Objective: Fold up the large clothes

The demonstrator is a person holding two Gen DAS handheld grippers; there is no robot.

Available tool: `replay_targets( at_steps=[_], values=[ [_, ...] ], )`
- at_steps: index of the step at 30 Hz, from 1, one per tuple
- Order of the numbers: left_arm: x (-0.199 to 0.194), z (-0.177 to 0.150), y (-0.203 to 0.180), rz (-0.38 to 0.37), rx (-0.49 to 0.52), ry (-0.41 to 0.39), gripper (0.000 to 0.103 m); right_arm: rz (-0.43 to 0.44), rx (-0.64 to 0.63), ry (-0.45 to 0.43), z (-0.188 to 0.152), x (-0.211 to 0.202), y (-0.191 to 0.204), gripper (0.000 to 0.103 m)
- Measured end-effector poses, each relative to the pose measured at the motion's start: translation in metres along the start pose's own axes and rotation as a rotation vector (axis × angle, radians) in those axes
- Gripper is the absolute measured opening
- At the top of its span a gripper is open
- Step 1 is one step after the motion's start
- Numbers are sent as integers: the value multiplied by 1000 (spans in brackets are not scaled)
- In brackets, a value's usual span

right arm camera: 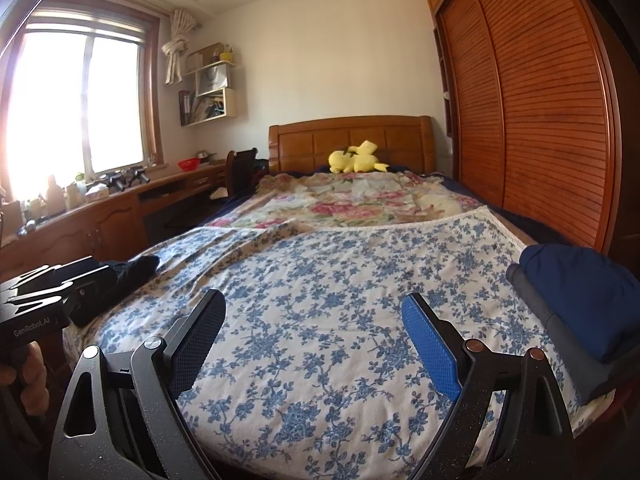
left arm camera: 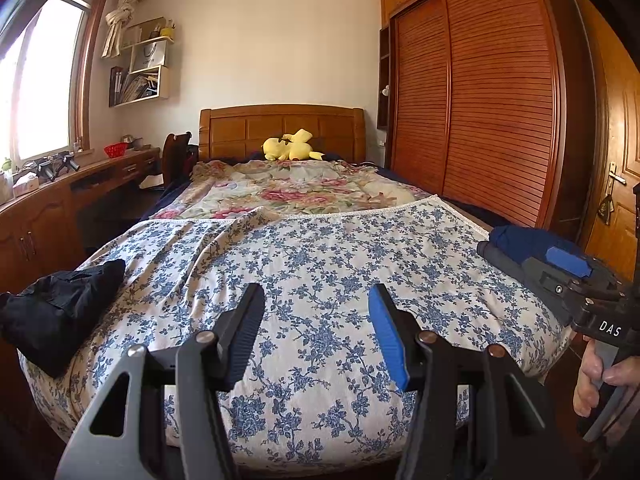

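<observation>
A crumpled black garment [left arm camera: 60, 304] lies at the bed's front left corner; the right wrist view shows part of it [right arm camera: 134, 268] behind the left gripper's body. A folded stack, a navy garment [right arm camera: 580, 292] on a grey one [right arm camera: 560, 328], sits at the front right corner, and also shows in the left wrist view [left arm camera: 524, 244]. My left gripper [left arm camera: 316, 300] is open and empty above the blue-flowered sheet [left arm camera: 320, 248]. My right gripper [right arm camera: 314, 312] is open and empty above the same sheet [right arm camera: 320, 272].
A pink floral quilt [left arm camera: 296, 190] covers the far half of the bed, with a yellow plush toy [left arm camera: 290, 146] at the wooden headboard. A wooden desk [left arm camera: 80, 184] and chair run along the left. A slatted wardrobe [left arm camera: 480, 100] stands on the right.
</observation>
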State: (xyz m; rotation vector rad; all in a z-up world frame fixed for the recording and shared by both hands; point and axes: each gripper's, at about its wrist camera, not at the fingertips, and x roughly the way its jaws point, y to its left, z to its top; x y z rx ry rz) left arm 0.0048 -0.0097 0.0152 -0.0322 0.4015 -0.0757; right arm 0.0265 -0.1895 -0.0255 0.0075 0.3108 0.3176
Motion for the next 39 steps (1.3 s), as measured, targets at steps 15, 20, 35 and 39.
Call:
replay_targets(
  at_steps=[15, 20, 35, 39],
  values=[
    [-1, 0, -1, 0, -1, 2, 53, 0, 2, 2, -1, 0, 0, 91],
    [0, 0, -1, 0, 1, 2, 53, 0, 1, 3, -2, -1, 0, 91],
    [0, -1, 1, 1, -5, 4, 53, 6, 5, 6, -3, -1, 0, 91],
    [0, -1, 2, 0, -5, 4, 53, 7, 4, 8, -4, 0, 0, 91]
  ],
)
